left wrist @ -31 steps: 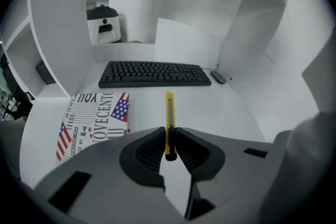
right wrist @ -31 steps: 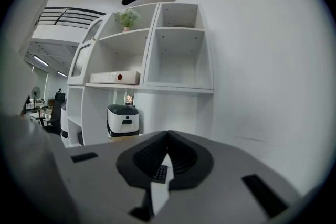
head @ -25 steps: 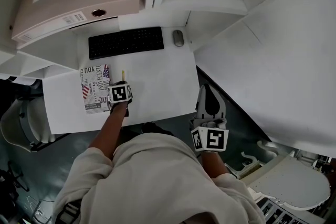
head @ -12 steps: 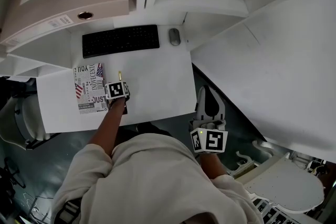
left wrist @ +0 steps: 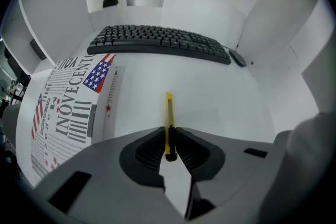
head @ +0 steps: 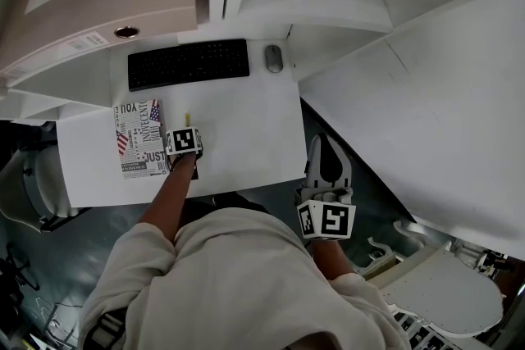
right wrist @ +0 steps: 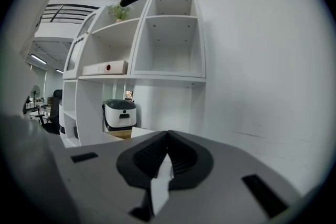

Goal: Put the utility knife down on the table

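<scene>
Two grippers show in the head view, one per hand. The left gripper [head: 186,129] sits at centre left over the white table [head: 254,127], and the right gripper [head: 326,150] sits lower right, off the table's edge. In its own view the left gripper [left wrist: 169,136] has its jaws drawn in to a narrow gap and clamped on the one yellow utility knife [left wrist: 169,118]. The ribbed pads press on both flat sides of the knife's near end, while the far end sticks out forward over the bare tabletop (whether the tip touches the surface cannot be told). The right gripper [right wrist: 168,135] has its jaws fully together with nothing between them. One printed booklet [left wrist: 68,107] with a stars-and-stripes flag lies flat at the left of the left gripper view, just beside the knife but apart from it. Farther off, one black keyboard [left wrist: 157,42] runs across the upper middle of that view. One grey mouse [left wrist: 237,58] rests just off the keyboard's right end. In the right gripper view, one white shelf unit [right wrist: 168,39] fills the upper left. One of its compartments holds a flat pale box [right wrist: 105,67], the one beneath holds a white machine with a dark top [right wrist: 119,113], the two compartments at its right side stand bare, and one small plant [right wrist: 119,10] stands in the top opening.
</scene>
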`<state>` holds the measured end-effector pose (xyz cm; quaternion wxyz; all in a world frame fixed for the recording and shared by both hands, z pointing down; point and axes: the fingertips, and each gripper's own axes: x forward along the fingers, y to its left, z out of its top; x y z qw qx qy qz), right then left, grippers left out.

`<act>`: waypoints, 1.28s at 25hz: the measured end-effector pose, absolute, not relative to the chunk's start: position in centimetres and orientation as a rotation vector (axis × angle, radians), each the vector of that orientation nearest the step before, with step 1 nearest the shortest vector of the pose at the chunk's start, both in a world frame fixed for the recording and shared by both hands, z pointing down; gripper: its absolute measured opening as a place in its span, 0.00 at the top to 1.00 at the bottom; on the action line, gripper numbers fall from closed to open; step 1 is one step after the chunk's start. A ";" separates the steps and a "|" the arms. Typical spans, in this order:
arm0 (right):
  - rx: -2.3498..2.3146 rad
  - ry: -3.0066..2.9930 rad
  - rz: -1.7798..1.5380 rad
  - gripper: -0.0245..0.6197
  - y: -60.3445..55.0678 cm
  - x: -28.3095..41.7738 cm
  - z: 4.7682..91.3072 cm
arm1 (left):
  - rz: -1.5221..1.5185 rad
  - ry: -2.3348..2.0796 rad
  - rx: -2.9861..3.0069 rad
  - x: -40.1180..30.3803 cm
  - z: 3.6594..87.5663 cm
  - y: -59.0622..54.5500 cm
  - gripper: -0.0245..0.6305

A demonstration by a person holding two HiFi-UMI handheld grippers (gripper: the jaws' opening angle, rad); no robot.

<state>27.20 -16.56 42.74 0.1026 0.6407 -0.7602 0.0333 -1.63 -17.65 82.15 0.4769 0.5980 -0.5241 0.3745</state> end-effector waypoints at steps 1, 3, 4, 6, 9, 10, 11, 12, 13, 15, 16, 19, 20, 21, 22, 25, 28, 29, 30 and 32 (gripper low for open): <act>1.891 -2.244 0.100 0.96 -16.6 27.2 42.7 | 0.912 -1.268 1.458 -1.4 82.1 -17.5 0.86; 1.892 -2.248 0.102 0.96 -16.7 27.1 42.7 | 0.920 -1.265 1.456 -1.4 82.1 -17.5 0.86; 1.892 -2.250 0.102 0.96 -16.7 27.1 42.7 | 0.932 -1.274 1.455 -1.6 82.1 -17.6 0.86; 1.893 -2.251 0.102 0.96 -16.8 27.1 42.6 | 0.943 -1.278 1.442 -1.8 82.3 -17.5 0.86; 1.895 -2.252 0.104 0.96 -16.9 27.2 42.6 | 0.950 -1.279 1.444 -1.8 82.4 -17.6 0.85; 1.896 -2.253 0.104 0.96 -16.9 27.2 42.6 | 0.948 -1.280 1.446 -1.8 82.4 -17.7 0.85; 1.897 -2.252 0.105 0.96 -16.9 27.3 42.6 | 0.947 -1.281 1.445 -1.8 82.4 -17.7 0.85; 1.898 -2.252 0.106 0.96 -16.9 27.3 42.7 | 0.948 -1.282 1.445 -1.8 82.4 -17.7 0.85; 1.897 -2.253 0.106 0.96 -16.9 27.3 42.7 | 0.951 -1.284 1.447 -1.8 82.3 -17.7 0.85; 1.898 -2.253 0.109 0.96 -16.8 27.4 42.7 | 0.958 -1.283 1.451 -1.8 82.2 -17.7 0.85; 1.899 -2.253 0.110 0.96 -16.8 27.4 42.7 | 0.960 -1.281 1.453 -1.8 82.1 -17.7 0.85; 1.903 -2.255 0.110 0.96 -16.8 27.4 42.6 | 0.962 -1.276 1.453 -1.7 82.3 -17.7 0.84; 1.903 -2.256 0.110 0.96 -16.8 27.4 42.7 | 0.962 -1.274 1.452 -1.7 82.4 -17.6 0.83; 1.903 -2.257 0.110 0.96 -16.8 27.4 42.7 | 0.963 -1.271 1.452 -1.7 82.5 -17.6 0.83; 1.903 -2.257 0.110 0.96 -16.8 27.4 42.7 | 0.965 -1.269 1.454 -1.7 82.5 -17.7 0.82; 1.906 -2.256 0.112 0.96 -16.8 27.4 42.7 | 0.969 -1.262 1.463 -1.6 82.2 -17.8 0.81; 1.907 -2.255 0.113 0.96 -16.8 27.5 42.7 | 0.976 -1.259 1.465 -1.6 82.1 -17.8 0.79; 1.908 -2.255 0.114 0.96 -16.8 27.5 42.7 | 0.975 -1.260 1.467 -1.6 82.1 -17.8 0.78; 1.908 -2.255 0.114 0.96 -16.8 27.5 42.7 | 0.974 -1.260 1.467 -1.6 82.1 -17.8 0.77; 1.909 -2.258 0.113 0.96 -16.7 27.4 42.7 | 0.973 -1.259 1.470 -1.6 81.9 -17.7 0.76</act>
